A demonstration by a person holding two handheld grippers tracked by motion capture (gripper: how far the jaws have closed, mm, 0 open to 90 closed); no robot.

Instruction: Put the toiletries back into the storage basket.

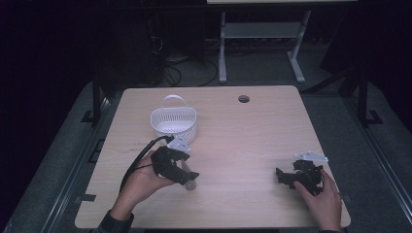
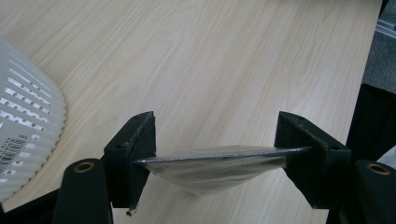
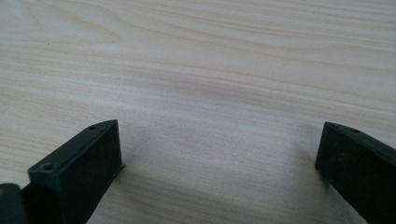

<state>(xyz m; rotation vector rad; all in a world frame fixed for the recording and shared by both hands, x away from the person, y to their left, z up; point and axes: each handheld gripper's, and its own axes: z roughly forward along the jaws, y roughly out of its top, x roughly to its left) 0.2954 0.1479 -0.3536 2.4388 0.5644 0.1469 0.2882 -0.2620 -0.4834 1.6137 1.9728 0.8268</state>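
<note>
Left gripper (image 1: 187,177), sitting near the middle of the light wooden table (image 1: 252,131) in the high view, clamping a clear glass-like cup (image 2: 212,170) by its rim between both jaws, just in front of the white slotted basket (image 1: 173,124). Right gripper (image 1: 286,177), resting low at the table's right front, standing wide open with bare tabletop showing between its jaws. Both hands (image 1: 143,182) wrapping the gripper bodies; cable (image 1: 138,158) trailing from the left one.
</note>
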